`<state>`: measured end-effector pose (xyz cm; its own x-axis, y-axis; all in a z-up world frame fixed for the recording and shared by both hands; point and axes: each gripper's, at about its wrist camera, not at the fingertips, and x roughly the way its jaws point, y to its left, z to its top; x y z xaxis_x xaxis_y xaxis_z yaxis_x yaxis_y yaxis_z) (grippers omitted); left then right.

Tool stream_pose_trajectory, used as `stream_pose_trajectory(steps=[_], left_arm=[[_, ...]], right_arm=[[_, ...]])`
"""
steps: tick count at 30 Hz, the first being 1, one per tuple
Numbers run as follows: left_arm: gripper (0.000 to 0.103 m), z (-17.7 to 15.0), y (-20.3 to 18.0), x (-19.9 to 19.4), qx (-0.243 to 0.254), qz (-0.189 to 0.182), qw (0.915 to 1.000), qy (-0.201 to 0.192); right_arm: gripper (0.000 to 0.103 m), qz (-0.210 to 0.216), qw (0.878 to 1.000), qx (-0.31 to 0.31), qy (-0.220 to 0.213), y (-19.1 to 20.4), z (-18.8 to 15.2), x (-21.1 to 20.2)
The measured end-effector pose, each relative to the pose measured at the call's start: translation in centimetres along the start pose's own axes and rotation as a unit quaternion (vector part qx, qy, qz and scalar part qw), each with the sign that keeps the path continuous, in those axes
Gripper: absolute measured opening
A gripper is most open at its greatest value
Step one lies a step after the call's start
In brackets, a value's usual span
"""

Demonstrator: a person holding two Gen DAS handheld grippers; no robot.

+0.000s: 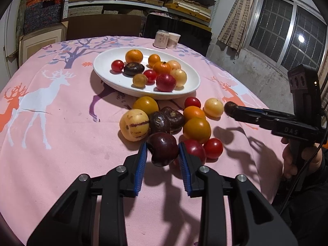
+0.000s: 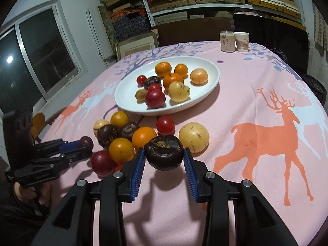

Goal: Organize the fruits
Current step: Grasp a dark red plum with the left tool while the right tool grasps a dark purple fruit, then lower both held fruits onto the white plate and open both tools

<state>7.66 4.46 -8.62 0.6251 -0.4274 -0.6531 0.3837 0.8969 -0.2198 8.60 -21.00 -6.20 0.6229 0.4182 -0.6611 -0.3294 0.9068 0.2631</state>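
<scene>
A white oval plate point(image 1: 106, 75) point(image 2: 127, 100) holds several oranges, tomatoes, yellow and dark fruits. In front of it a loose pile of fruit point(image 1: 196, 130) point(image 2: 122, 149) lies on the pink cloth. My left gripper point(image 1: 163, 151) is shut on a dark purple fruit point(image 1: 163, 148) and holds it above the cloth near the pile; it also shows in the right wrist view point(image 2: 85, 145). My right gripper point(image 2: 164, 153) is shut on a dark brown fruit point(image 2: 164, 151), lifted; it appears at the right of the left wrist view point(image 1: 229, 107).
A drink can point(image 2: 227, 41) and a paper cup point(image 2: 242, 42) stand at the table's far edge. Dark chairs point(image 2: 270, 34) stand behind the table. Shelves with boxes line the back wall. The round table point(image 1: 51, 143) has a pink deer-print cloth.
</scene>
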Motion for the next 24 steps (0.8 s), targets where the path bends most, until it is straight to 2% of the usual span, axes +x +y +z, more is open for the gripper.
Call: stream_pose_trajectory(steps=[5, 10, 14, 20, 21, 22, 23, 24], left_arm=[[0.030, 2.1, 0.7, -0.8, -0.006, 0.012, 0.9997, -0.020], [0.030, 6.5, 1.6, 0.0, 0.004, 0.036, 0.9991, -0.021], [0.030, 9.8, 2.3, 2.0, -0.003, 0.035, 0.9992, -0.017], [0.031, 12.8, 3.2, 6.8, 0.000, 0.066, 0.9977, 0.011], [0.032, 12.9, 3.5, 7.3, -0.004, 0.068, 0.9976, 0.014], [0.042, 13.1, 3.7, 7.8, -0.006, 0.071, 0.9974, 0.015], [0.045, 13.1, 4.0, 8.1, -0.008, 0.074, 0.9971, 0.016], [0.051, 13.1, 4.2, 8.3, -0.011, 0.078, 0.9968, 0.015]], right_arm=[[0.038, 0.001, 0.999, 0.009, -0.045, -0.6, 2.2, -1.8], [0.038, -0.012, 0.997, -0.007, -0.075, -1.1, 5.7, -2.1], [0.038, -0.045, 0.995, -0.025, -0.082, -1.4, 8.7, -0.1], [0.039, -0.067, 0.995, -0.038, -0.065, -2.0, 11.2, 4.9], [0.039, -0.068, 0.995, -0.039, -0.064, -2.0, 11.4, 5.6], [0.040, -0.066, 0.995, -0.042, -0.062, -2.0, 11.6, 6.4], [0.045, -0.064, 0.995, -0.047, -0.059, -1.9, 11.6, 6.9], [0.057, -0.063, 0.995, -0.051, -0.059, -1.8, 11.5, 7.2]])
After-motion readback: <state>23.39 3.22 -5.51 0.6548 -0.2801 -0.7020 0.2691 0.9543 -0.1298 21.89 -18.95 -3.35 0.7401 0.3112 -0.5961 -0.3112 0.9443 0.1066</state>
